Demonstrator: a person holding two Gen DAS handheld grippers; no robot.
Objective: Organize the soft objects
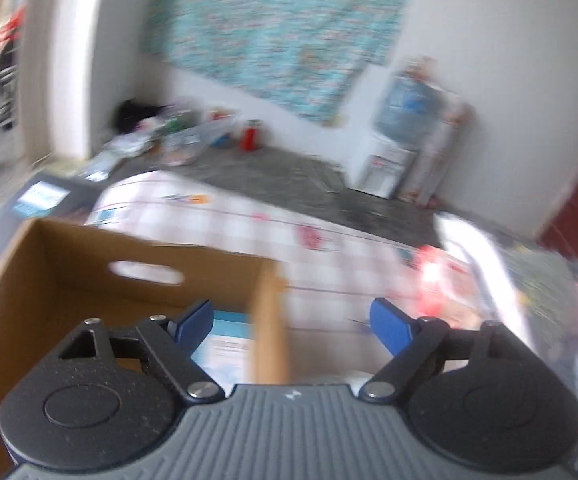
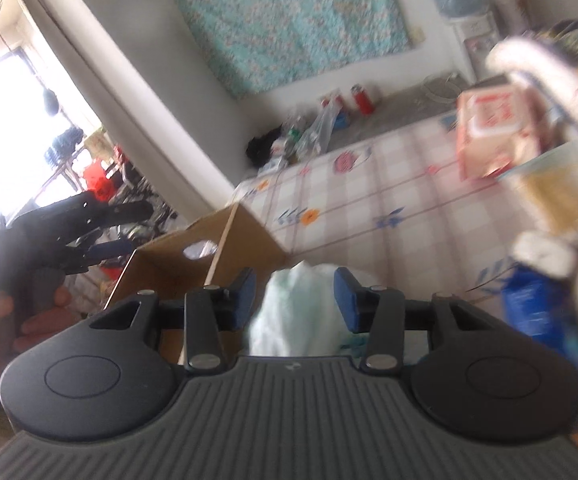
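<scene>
- Sitting between my right claw (image 2: 295, 300) fingers is a pale green soft bundle (image 2: 295, 312); the fingers are spread partly, and I cannot tell whether they touch it.
- My left claw (image 1: 291, 326) is wide open with nothing in it, straddling the cardboard box (image 1: 89, 268) wall.
- The box stands on the checked table (image 2: 409, 208).
- A pink packet (image 2: 489, 132) lies farther off.

box (image 2: 205, 264) on table (image 2: 409, 208), carton (image 2: 493, 132) behind
</scene>
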